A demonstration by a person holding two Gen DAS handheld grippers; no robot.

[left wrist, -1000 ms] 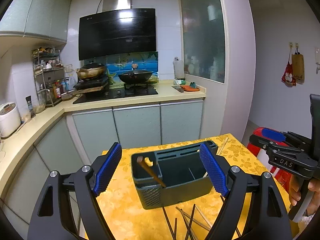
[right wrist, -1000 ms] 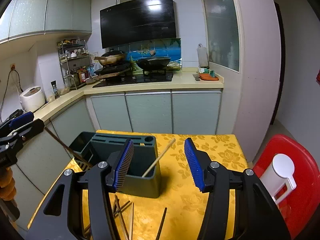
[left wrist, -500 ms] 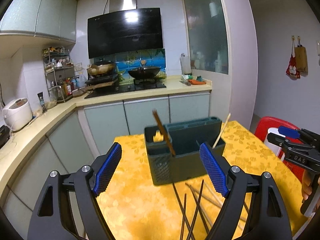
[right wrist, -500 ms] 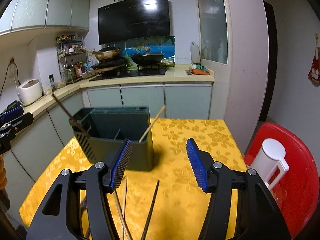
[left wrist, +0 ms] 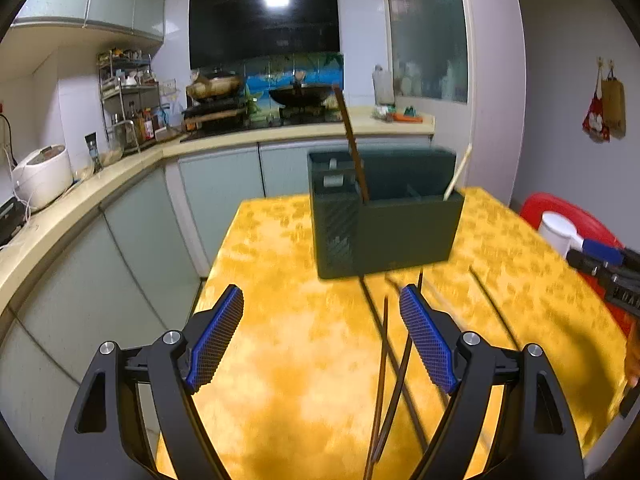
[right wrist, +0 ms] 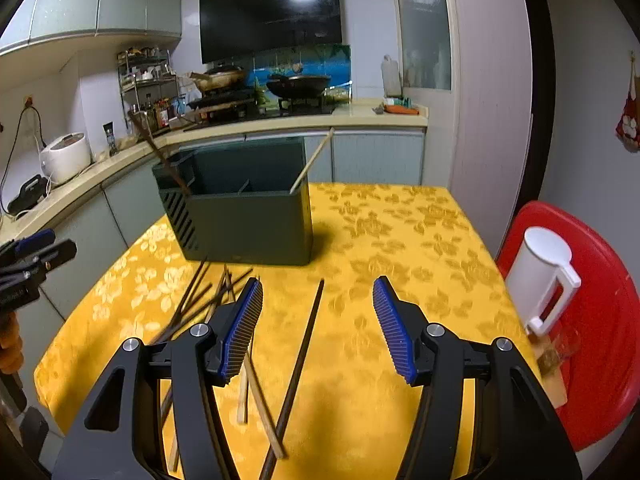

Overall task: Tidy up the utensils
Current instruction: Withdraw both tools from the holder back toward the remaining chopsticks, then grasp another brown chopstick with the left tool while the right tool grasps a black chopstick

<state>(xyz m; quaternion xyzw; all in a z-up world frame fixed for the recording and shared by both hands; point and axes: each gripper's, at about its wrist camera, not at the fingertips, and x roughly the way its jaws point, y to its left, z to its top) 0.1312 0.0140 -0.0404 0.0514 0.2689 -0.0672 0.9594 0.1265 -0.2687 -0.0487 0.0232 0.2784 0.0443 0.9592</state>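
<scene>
A dark green utensil holder [left wrist: 384, 224] [right wrist: 240, 216] stands on the yellow tablecloth [left wrist: 304, 360] [right wrist: 400, 248]. A dark chopstick [left wrist: 352, 148] [right wrist: 160, 156] leans out of its left compartment and a pale chopstick [left wrist: 458, 172] [right wrist: 312, 164] out of its right. Several loose chopsticks [left wrist: 384, 364] [right wrist: 200, 300] lie on the cloth in front of it. My left gripper [left wrist: 322, 340] is open above the cloth, left of them. My right gripper [right wrist: 318, 328] is open over a single dark chopstick [right wrist: 300, 360], with nothing between its pads.
A red chair [right wrist: 592, 320] with a white jug [right wrist: 540, 276] on it stands right of the table. Kitchen cabinets and a countertop [left wrist: 120, 184] run along the left and back, with a rice cooker [right wrist: 66, 156] and a stove with woks [left wrist: 296, 96].
Both grippers have sunk and drawn back from the holder toward the near side of the table. The loose chopsticks now lie closer under the fingers. The holder looks farther away.
</scene>
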